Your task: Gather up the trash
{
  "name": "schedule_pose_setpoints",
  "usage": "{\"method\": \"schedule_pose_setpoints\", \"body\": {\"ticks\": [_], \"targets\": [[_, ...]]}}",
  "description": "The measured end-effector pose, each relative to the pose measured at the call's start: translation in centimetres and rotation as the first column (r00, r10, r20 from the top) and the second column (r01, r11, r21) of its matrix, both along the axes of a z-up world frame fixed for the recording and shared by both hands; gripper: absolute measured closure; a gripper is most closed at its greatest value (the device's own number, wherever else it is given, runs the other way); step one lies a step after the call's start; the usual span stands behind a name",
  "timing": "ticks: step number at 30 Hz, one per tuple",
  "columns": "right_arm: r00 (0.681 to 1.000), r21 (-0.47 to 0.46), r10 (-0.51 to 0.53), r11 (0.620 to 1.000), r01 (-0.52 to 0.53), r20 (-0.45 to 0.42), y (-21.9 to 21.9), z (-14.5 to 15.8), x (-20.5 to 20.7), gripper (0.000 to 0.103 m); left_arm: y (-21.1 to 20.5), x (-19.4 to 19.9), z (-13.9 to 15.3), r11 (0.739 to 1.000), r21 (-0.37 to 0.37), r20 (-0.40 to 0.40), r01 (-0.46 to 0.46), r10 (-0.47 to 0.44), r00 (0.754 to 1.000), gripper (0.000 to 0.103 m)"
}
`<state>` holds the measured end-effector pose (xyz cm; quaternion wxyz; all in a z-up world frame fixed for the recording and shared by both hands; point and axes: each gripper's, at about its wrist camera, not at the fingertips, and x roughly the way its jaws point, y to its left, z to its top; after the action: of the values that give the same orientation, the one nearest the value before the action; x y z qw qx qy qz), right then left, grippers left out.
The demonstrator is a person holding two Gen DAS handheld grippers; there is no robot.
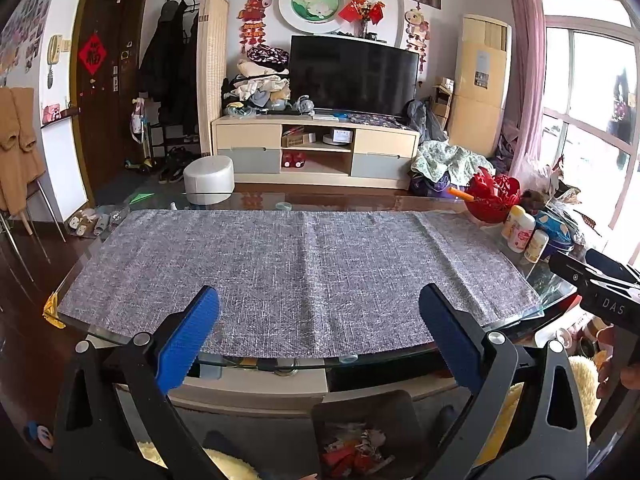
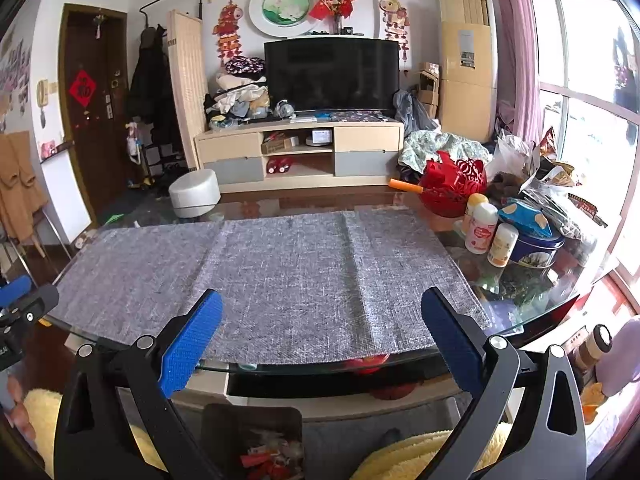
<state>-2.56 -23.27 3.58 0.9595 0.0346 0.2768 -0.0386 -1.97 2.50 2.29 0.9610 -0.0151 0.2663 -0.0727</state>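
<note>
Gaping empty: two tongs; one trash bin below.

"DAS" on right tongs body

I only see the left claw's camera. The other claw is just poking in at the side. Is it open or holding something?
Observer: The right claw is open, with nothing between its fingers.
Operator: What's that blue packet by the bottles sitting on?
Observer: The blue packet rests on a round blue tin with pictures around its side.
Operator: Anything hiding under the table?
Observer: Something red shows through the near edge of the glass table; I can't tell what it is.
</note>
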Motion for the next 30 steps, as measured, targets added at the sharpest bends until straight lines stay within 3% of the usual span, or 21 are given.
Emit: {"method": "schedule_pose_setpoints", "body": {"ticks": [30], "targets": [[1.0, 0.022, 0.001, 1.0, -0.001, -0.007, 0.41, -0.03, -0.31, 0.003, 0.37, -0.17, -0.19, 1.0, 0.002, 0.008, 0.009, -0.009, 1.0, 0.008]]}}
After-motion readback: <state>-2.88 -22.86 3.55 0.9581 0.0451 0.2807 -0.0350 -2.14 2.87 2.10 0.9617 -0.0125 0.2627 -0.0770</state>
